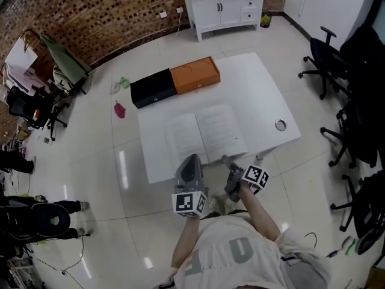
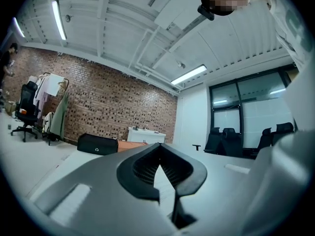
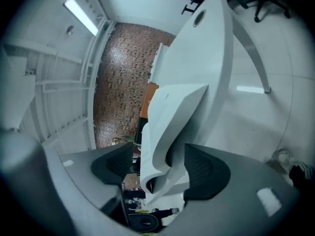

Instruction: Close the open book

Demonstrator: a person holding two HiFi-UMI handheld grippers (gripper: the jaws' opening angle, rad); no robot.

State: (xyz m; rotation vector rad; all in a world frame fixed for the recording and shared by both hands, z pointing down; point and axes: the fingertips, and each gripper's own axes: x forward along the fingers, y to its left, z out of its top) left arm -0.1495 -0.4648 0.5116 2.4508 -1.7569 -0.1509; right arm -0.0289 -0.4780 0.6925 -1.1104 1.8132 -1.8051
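The open book (image 1: 207,134) lies flat on the white table (image 1: 252,83), spine running away from me. In the right gripper view the book (image 3: 172,112) shows as a curved stack of pages whose near edge sits between the jaws. My right gripper (image 1: 227,161) (image 3: 160,166) is rolled onto its side and open, and the pads stand apart from the pages. My left gripper (image 1: 191,161) hovers at the book's near left corner. Its fingertips (image 2: 159,146) meet, so it is shut with nothing visibly held.
A black box (image 1: 153,88) and an orange box (image 1: 194,75) lie end to end at the table's far edge. A round cable hole (image 1: 280,124) is near the right edge. Office chairs (image 1: 328,59) stand to the right and a white cabinet (image 1: 222,5) beyond.
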